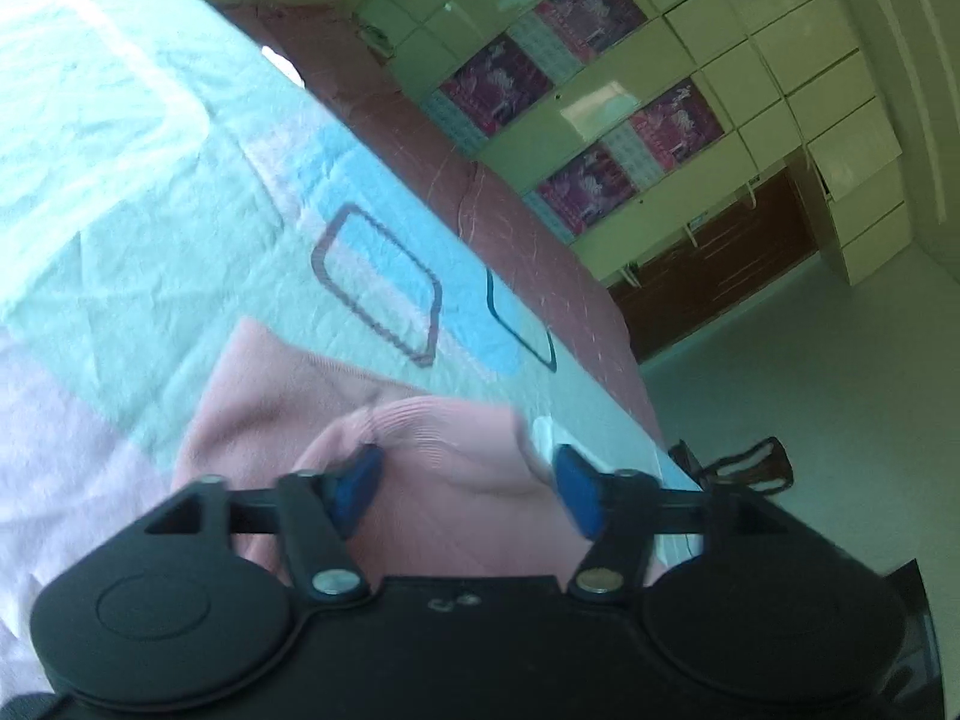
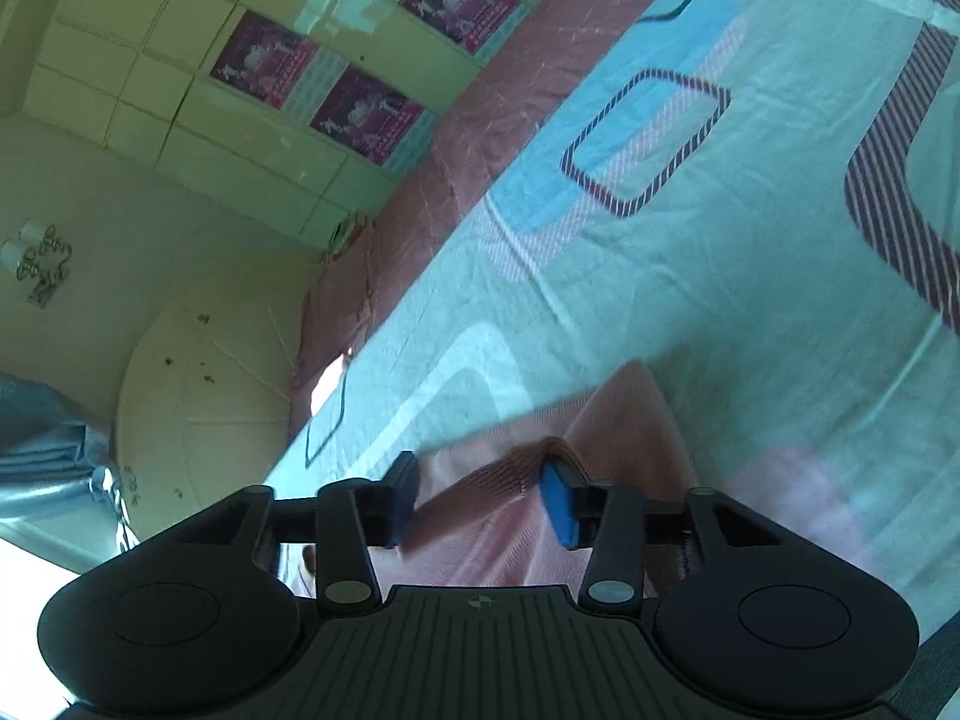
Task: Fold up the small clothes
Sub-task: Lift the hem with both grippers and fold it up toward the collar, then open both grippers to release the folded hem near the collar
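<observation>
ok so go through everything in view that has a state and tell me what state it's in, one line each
left tongs: open, pink cloth between the pads, not pinched
right tongs: open, pink ribbed fold between the pads, not pinched
pink garment: lying on the bed, partly folded over itself
bedsheet: spread out, lightly wrinkled
cabinet doors: shut

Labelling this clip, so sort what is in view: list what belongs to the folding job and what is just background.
Job:
pink garment, lying on the bed
left gripper, open over it
right gripper, open over it
patterned bedsheet, the work surface

Background:
cupboard wall
posters
headboard
wall lamp
</observation>
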`<state>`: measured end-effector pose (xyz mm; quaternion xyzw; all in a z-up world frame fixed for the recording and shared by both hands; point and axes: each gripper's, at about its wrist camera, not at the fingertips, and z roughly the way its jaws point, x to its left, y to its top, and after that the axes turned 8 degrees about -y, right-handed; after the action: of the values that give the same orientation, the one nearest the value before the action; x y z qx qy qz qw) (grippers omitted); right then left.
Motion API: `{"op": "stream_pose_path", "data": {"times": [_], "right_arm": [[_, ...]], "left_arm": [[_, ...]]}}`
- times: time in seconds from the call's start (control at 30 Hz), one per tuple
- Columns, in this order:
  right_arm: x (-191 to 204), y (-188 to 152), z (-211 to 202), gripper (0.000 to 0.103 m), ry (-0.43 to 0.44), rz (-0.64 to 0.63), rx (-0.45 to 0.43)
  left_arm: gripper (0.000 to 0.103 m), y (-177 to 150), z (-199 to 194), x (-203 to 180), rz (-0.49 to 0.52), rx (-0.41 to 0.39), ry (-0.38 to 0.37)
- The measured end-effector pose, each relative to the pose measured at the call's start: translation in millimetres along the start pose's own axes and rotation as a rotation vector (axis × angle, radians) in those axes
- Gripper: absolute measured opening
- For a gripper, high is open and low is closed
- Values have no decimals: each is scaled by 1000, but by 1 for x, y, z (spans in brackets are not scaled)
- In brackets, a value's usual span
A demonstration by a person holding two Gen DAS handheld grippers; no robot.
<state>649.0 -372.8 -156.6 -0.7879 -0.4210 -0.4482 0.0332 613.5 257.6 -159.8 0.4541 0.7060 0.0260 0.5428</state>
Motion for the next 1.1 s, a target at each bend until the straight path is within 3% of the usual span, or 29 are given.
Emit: {"op": "stream_pose_path", "data": {"times": [0.03,0.17,0.27,0.37,0.43,0.5,0.53,0.57,0.63,0.67,0.77,0.83,0.97,1.1], "right_arm": [[2,3,-4,62,1,-34,-14],[29,2,-1,62,-52,-306,17],[50,-12,15,59,-140,-532,51],[60,-26,35,50,-217,-686,94],[61,-38,47,43,-255,-758,117],[58,-42,59,27,-272,-800,145],[59,-44,60,10,-263,-813,144],[59,-46,59,9,-258,-830,135],[60,-49,55,9,-244,-857,92],[60,-50,48,9,-229,-854,60],[58,-47,33,9,-187,-821,-46],[58,-46,42,9,-221,-830,-54],[56,-47,71,9,-300,-805,14],[52,-51,71,9,-319,-781,12]], "left_arm": [[86,4,-4,-5,58,-28,21],[60,12,11,-15,240,113,93],[57,8,34,-27,450,226,205],[49,-5,55,-37,654,337,285],[49,-11,63,-41,727,362,300],[44,-14,64,-40,729,366,284],[29,-13,64,-40,714,369,270],[9,-12,63,-39,699,370,250],[7,-9,55,-42,696,295,224],[7,-6,45,-43,677,217,189],[7,9,31,-38,585,83,164],[7,14,39,-33,551,80,192],[7,11,64,-22,504,139,289],[8,3,69,-20,547,141,327]]}}
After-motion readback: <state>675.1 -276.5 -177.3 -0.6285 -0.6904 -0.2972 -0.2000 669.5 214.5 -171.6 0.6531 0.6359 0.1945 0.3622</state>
